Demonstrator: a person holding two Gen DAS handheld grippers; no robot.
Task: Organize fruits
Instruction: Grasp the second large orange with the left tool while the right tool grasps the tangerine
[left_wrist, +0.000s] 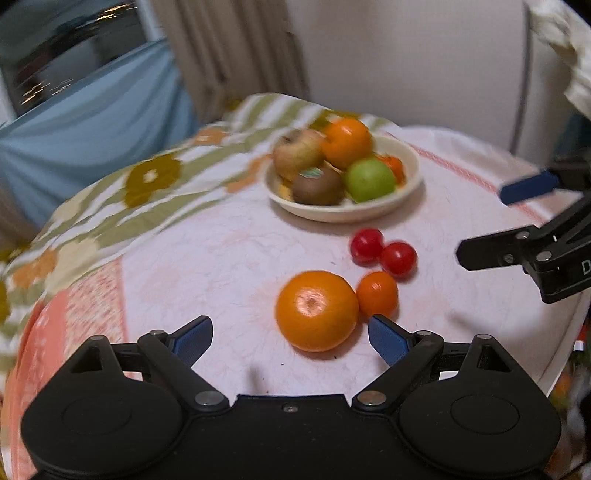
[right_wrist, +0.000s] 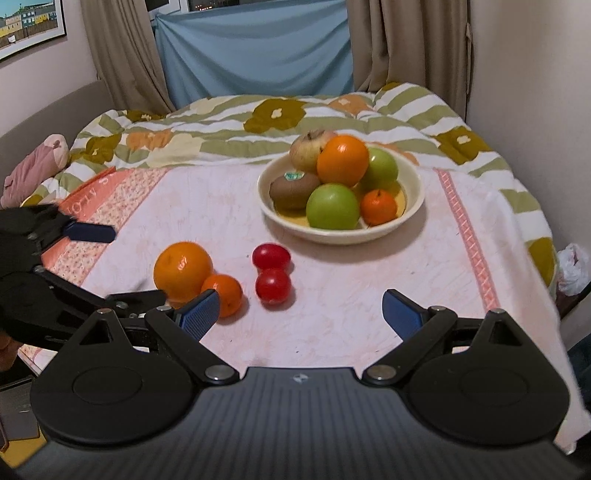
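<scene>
A cream bowl (right_wrist: 410, 218) (left_wrist: 406, 192) on the pink cloth holds an orange (right_wrist: 342, 160), green apples (right_wrist: 332, 206), a kiwi (right_wrist: 293, 192), a brownish apple (right_wrist: 308, 147) and a small mandarin (right_wrist: 378, 207). Loose on the cloth lie a large orange (left_wrist: 316, 310) (right_wrist: 183, 269), a small mandarin (left_wrist: 376, 293) (right_wrist: 223, 293) and two red tomatoes (left_wrist: 382, 249) (right_wrist: 271, 271). My left gripper (left_wrist: 290, 338) is open, its right finger beside the large orange. My right gripper (right_wrist: 301, 314) is open and empty, just short of the tomatoes.
A flowered quilt (right_wrist: 258, 122) lies bunched behind the bowl. Curtains and a blue sheet (right_wrist: 255, 48) hang at the back. A wall stands close on the right. The table edge drops off at the right (right_wrist: 550, 258). A pink soft toy (right_wrist: 33, 166) lies at far left.
</scene>
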